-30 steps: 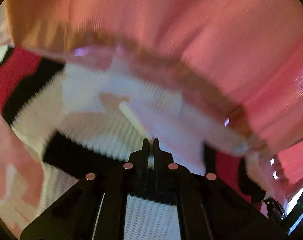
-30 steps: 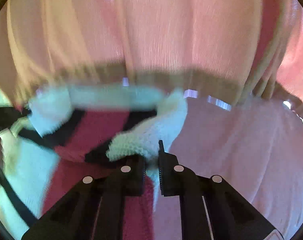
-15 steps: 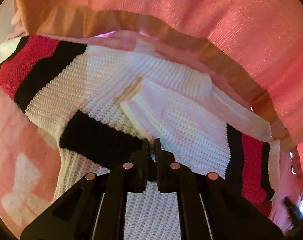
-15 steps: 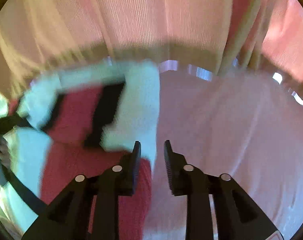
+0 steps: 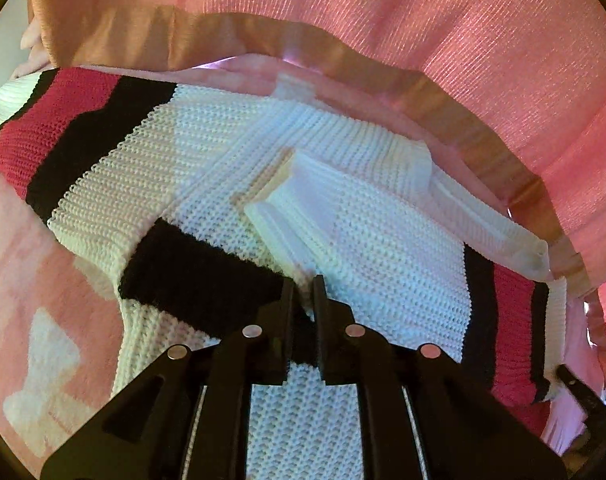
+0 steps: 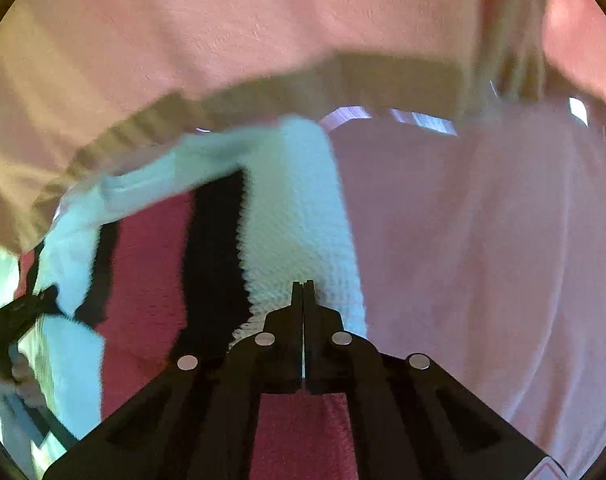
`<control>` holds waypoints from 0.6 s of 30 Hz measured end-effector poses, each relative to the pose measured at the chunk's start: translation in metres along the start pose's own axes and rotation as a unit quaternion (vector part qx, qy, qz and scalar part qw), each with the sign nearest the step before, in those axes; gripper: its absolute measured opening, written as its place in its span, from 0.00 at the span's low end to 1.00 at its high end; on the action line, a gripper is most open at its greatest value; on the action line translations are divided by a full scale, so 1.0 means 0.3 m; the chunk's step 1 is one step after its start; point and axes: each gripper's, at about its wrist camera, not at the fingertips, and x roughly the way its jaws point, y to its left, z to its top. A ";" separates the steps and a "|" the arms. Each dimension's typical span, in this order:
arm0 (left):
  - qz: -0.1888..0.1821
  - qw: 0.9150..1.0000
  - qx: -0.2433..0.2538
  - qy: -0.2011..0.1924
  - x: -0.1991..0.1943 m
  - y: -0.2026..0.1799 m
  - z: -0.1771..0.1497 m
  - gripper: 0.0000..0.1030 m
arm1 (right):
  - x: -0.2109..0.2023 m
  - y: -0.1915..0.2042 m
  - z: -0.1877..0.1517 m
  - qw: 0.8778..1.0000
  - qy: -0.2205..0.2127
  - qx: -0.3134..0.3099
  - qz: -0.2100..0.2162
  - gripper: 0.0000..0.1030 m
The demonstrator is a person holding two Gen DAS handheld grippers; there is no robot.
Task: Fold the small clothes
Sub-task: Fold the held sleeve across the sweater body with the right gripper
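Observation:
A small knit sweater (image 5: 367,240), white with black and red stripes, lies spread on a pink blanket (image 5: 31,280). Its collar faces me in the left wrist view, sleeves out to both sides. My left gripper (image 5: 303,284) is shut on the sweater's black stripe near the neck opening. In the right wrist view, which is blurred, the sweater's sleeve (image 6: 295,216) lies flat with white, black and red bands. My right gripper (image 6: 303,286) is shut just above the white band, with nothing visible between its fingers.
A pink curtain (image 5: 423,20) hangs behind the bed, its hem just past the sweater. The pink blanket (image 6: 483,260) stretches to the right of the sleeve. The blanket has a white bow pattern (image 5: 43,360) at the left. The other gripper's tip (image 6: 19,312) shows at far left.
My right gripper opened, let go of the sleeve end, then closed empty. The sleeve dropped flat on the blanket. My left gripper kept its hold while the sweater settled.

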 end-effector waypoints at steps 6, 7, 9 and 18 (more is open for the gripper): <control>-0.017 1.000 -0.022 0.000 -0.048 0.048 -0.001 0.26 | 0.084 -0.031 -0.031 0.999 0.024 -0.012 -0.038 0.00; -0.016 0.999 -0.030 -0.007 -0.069 0.068 0.005 0.32 | 0.057 -0.022 -0.022 0.999 0.015 -0.005 -0.052 0.00; -0.010 0.999 -0.040 -0.028 -0.124 0.121 0.024 0.41 | -0.002 0.021 -0.020 0.998 -0.007 -0.009 -0.068 0.01; 0.013 0.992 -0.105 -0.069 -0.279 0.409 0.096 0.53 | -0.050 0.305 -0.083 0.997 -0.021 -0.069 0.003 0.02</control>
